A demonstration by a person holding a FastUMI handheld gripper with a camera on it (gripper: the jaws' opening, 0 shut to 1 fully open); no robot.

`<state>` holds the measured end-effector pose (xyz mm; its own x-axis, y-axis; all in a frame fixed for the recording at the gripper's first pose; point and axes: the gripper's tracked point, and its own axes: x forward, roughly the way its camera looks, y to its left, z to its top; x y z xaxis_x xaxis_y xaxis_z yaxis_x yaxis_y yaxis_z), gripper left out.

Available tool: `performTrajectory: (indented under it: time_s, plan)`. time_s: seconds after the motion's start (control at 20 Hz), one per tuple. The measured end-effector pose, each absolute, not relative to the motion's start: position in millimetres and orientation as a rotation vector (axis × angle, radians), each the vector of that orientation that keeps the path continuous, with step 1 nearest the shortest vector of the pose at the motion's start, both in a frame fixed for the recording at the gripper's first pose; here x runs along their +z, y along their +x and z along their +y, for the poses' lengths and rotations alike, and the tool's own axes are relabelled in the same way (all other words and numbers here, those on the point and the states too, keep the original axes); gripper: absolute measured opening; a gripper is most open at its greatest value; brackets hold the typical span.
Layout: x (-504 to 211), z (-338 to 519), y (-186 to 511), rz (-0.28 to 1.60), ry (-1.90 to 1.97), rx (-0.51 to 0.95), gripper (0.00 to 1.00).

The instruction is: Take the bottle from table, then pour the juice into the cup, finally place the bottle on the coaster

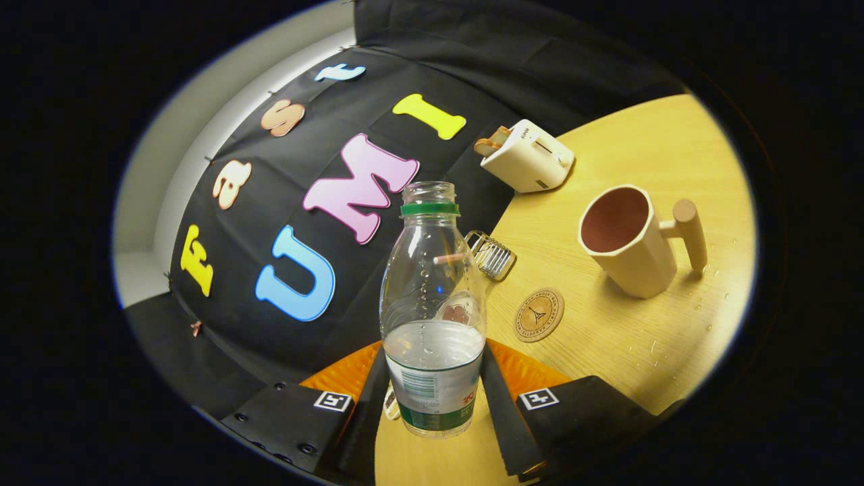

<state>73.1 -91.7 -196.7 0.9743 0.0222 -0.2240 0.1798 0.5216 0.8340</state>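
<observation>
Claw (435,398) clenched on clear, uncapped bottle (432,304), both fingers (368,405) pressed against the labelled lower body; liquid filling roughly the lower third. Bottle raised above the wooden worktop (641,337), seen tilted. Round cork coaster (538,314) flat on the worktop just beyond the fingers, beside the bottle. Cream cup (628,239) with peg handle farther off past the coaster, mouth open and unobstructed. Small metal rack (491,255) behind the bottle; cream toaster (528,155) by the booth wall.
</observation>
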Motion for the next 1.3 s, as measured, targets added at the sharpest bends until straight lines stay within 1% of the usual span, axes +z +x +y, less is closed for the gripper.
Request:
performTrajectory:
  time_s: [0.65, 1.3]
  plan:
    - [-234, -108, 90, 0.280, 1.397, -0.190, 0.75]
    - [-231, -116, 104, 0.244, 1.603, -0.251, 0.75]
